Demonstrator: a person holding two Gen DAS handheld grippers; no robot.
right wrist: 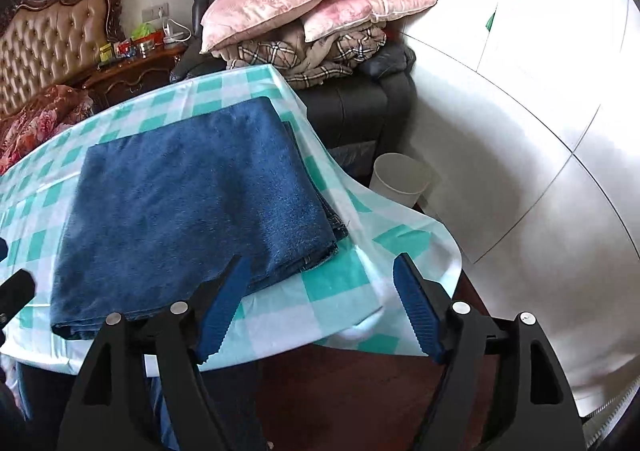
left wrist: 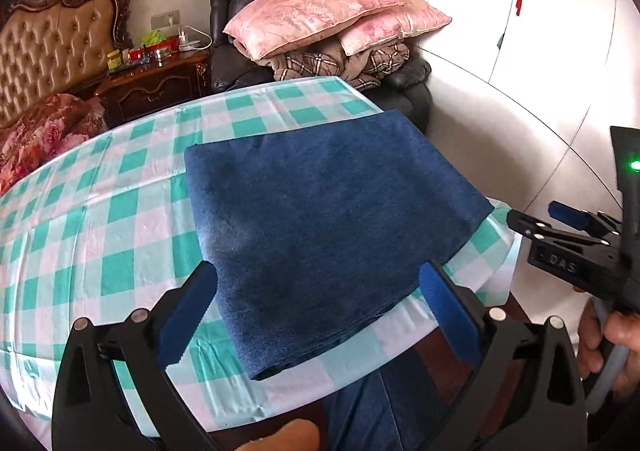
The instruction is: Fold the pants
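Checked tablecloth [left wrist: 120,219] | folded pants [left wrist: 320,219] lying flat | both tongs [left wrist: 316,315] [right wrist: 320,307] open

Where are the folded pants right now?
The pants lie folded flat on the checked tablecloth, near the table's right front corner in the right wrist view, just beyond both open claws; neither touches them.

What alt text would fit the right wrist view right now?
Folded blue pants lie flat on a green-and-white checked tablecloth, with the open right gripper raised over the table's near corner, holding nothing. Behind are pink pillows on a dark armchair.
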